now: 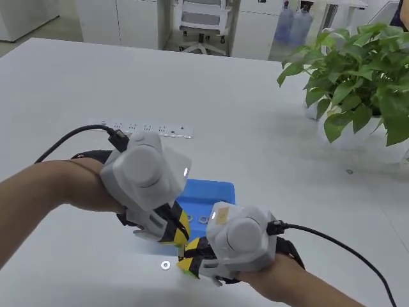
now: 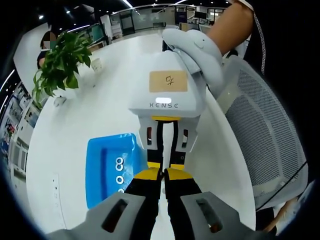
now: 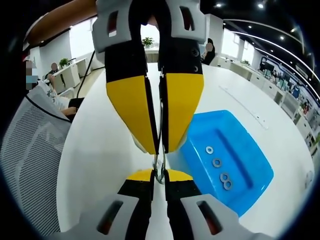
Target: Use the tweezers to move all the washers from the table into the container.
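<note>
- Head view: a shallow blue plastic container sits on the white workbench, with the two hand-held grippers meeting tip to tip over its near edge.
- The left gripper comes in from the container's left and the right gripper from its near right; their yellow-and-black jaw ends almost touch.
- One small silver metal washer lies loose on the bench, just near-left of the container and beside the jaw ends.
- A white power strip lies beyond the container, and a green potted plant stands well to its right.
- Left gripper view: the left gripper has its jaws pressed close, facing the right gripper; the container lies to one side, with a row of washers in it.
- Right gripper view: thin metal tweezers run between the yellow pads of the left gripper, which clamps them.
- The tweezers' end sits between the tips of the right gripper, whose jaws are closed on it.
- Beside them, the container holds four washers in a line.
</note>
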